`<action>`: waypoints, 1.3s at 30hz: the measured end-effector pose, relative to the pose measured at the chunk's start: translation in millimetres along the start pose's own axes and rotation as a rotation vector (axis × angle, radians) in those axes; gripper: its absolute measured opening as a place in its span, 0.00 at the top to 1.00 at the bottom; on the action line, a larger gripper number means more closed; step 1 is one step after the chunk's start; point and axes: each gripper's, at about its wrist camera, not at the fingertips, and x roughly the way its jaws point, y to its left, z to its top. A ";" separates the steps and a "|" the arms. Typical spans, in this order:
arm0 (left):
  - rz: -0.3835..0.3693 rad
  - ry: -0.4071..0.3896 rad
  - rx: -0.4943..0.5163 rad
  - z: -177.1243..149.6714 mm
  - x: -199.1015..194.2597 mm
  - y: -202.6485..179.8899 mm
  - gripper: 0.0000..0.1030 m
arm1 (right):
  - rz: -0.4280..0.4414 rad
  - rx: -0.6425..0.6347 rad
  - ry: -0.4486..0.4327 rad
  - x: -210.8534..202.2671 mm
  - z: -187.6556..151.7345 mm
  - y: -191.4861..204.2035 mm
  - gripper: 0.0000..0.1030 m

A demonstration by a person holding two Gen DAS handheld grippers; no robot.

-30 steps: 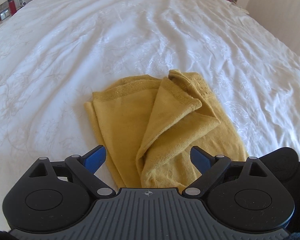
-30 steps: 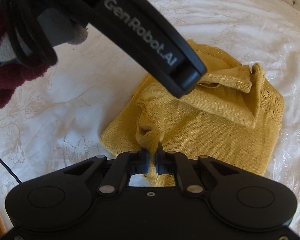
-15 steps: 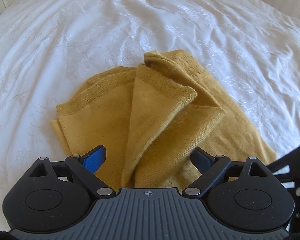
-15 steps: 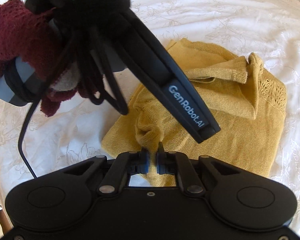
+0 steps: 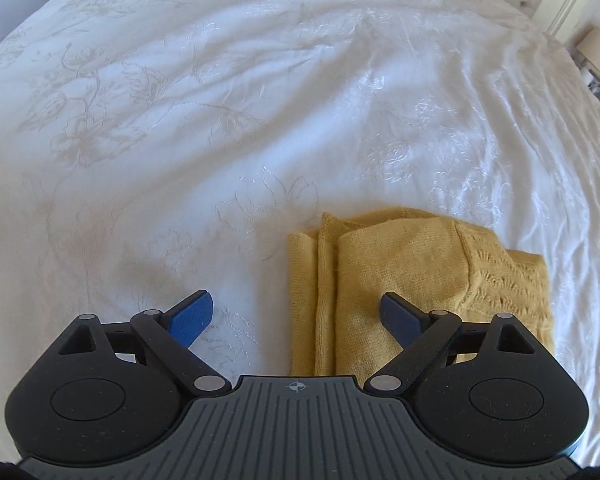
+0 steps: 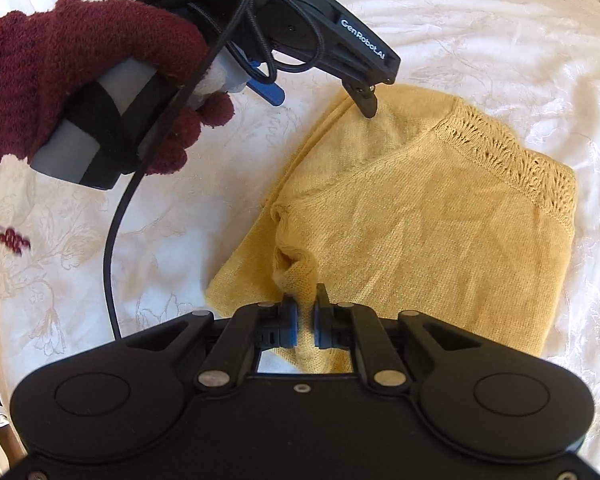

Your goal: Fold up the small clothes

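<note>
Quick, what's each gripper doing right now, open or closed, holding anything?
Left gripper: open, holding nothing, straddling the edge of the yellow knit garment.
Right gripper: shut on a bunched fold of the garment.

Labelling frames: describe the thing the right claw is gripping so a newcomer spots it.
On the white embroidered bedspread lies one mustard-yellow knit garment, partly folded. It is the only coloured fabric on the bed, with an openwork lace band along one edge.

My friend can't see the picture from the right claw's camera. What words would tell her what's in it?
The right claw is shut on a bunched corner of a folded yellow knit top lying on a white flowered bedspread. At upper left, a hand in a dark red fuzzy glove holds the left claw, open, over the top's far edge, with a black cable hanging down.
</note>
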 end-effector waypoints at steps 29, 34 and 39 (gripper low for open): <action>0.164 -0.032 0.276 4.5 35.6 -49.9 0.10 | 0.072 -0.153 0.070 3.3 -5.3 17.4 0.86; 0.222 -0.051 0.308 0.3 30.8 -38.5 0.10 | 0.091 -0.174 0.068 3.8 -7.0 21.8 0.86; 0.236 -0.048 0.304 10.4 38.9 -40.1 0.09 | 0.082 -0.178 0.072 7.2 -8.2 19.6 0.77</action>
